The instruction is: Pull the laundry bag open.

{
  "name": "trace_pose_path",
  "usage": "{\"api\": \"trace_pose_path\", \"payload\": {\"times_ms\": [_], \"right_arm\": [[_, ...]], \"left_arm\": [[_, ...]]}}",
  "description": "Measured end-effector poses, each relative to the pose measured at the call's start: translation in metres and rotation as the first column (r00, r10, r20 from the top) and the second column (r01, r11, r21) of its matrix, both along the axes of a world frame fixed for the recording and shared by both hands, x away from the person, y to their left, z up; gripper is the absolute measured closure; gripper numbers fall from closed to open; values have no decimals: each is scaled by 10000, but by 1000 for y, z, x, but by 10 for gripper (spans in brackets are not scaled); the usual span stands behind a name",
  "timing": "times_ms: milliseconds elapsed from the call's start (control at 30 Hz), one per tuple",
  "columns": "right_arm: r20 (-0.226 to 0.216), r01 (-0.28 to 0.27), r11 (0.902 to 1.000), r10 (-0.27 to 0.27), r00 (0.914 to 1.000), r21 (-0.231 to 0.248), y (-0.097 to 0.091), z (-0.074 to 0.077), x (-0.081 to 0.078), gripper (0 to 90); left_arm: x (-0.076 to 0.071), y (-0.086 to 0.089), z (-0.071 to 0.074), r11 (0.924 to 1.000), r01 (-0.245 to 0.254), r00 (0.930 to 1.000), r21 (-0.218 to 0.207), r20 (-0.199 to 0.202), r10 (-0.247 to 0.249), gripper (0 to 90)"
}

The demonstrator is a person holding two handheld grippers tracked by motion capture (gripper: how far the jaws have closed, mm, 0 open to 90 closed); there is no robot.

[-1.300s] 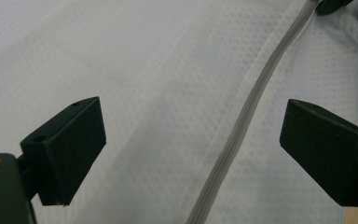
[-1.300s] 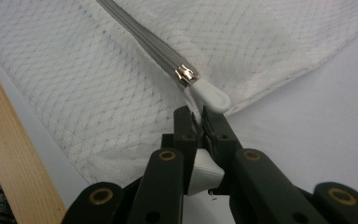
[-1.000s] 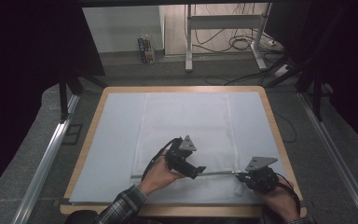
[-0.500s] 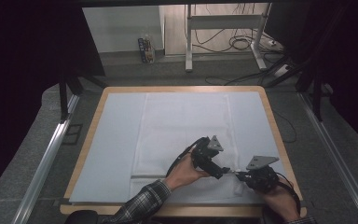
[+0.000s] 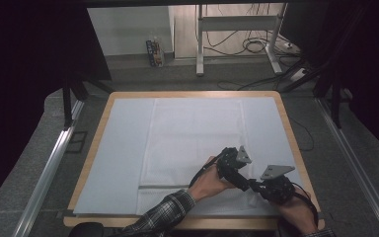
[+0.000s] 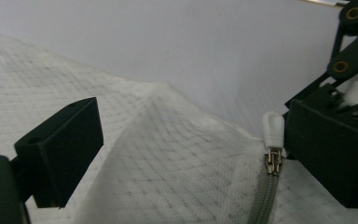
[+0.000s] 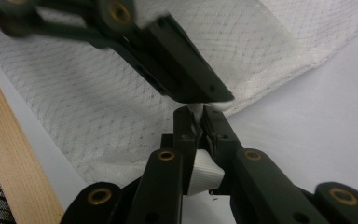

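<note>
White mesh bag (image 5: 192, 143) flat on table (image 5: 98, 148). Right gripper (image 7: 198, 114) clamped on its corner by zipper end. Left gripper (image 6: 186, 140) jaws apart, straddling zipper pull (image 6: 272, 130).

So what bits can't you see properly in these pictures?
- High view: the zipper pull is too small to pick out; the left tongs and right tongs crowd over that corner of the mesh bag.
- Left gripper view: the zipper is cut off by the bottom edge.
- Right gripper view: the bag corner clamped in the right tongs is hidden by their jaws and the left tongs' jaw in front.
</note>
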State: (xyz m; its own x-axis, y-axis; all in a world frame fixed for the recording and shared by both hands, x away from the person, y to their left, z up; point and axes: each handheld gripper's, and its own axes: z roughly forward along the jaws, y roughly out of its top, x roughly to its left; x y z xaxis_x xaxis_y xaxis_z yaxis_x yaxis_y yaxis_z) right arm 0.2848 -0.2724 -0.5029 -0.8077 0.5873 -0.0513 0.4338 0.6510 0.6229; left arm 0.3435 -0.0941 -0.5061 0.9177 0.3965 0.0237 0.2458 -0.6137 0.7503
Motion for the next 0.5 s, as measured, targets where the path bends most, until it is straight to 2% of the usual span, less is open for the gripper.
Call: {"api": "trace_pose_path", "payload": {"times_ms": [100, 233, 267, 367, 433, 500], "right_arm": [[-48, 12, 10000, -12, 10000, -60, 0, -1, 0, 838], [-42, 28, 10000, -29, 10000, -25, 0, 0, 0, 838], [-32, 25, 10000, -25, 10000, -66, 0, 0, 0, 838], [-40, 38, 10000, -38, 10000, -76, 0, 0, 0, 838], [22, 36, 10000, -36, 10000, -75, 0, 0, 0, 838], [31, 26, 10000, -26, 10000, -77, 0, 0, 0, 838]], "left_arm": [[1, 4, 2, 9984, -502, 9984, 251, 284, 495, 53], [4, 15, 3, 9963, -752, 9969, 414, 279, 741, 64], [5, 19, 3, 9956, -691, 9972, 639, 328, 671, 70], [5, 27, 5, 9969, -581, 9982, 525, 148, 574, 83], [5, 38, 9, 9990, -440, 9988, 90, -194, 441, 111], [4, 42, 10, 9994, -356, 9990, -45, -280, 354, 164]]}}
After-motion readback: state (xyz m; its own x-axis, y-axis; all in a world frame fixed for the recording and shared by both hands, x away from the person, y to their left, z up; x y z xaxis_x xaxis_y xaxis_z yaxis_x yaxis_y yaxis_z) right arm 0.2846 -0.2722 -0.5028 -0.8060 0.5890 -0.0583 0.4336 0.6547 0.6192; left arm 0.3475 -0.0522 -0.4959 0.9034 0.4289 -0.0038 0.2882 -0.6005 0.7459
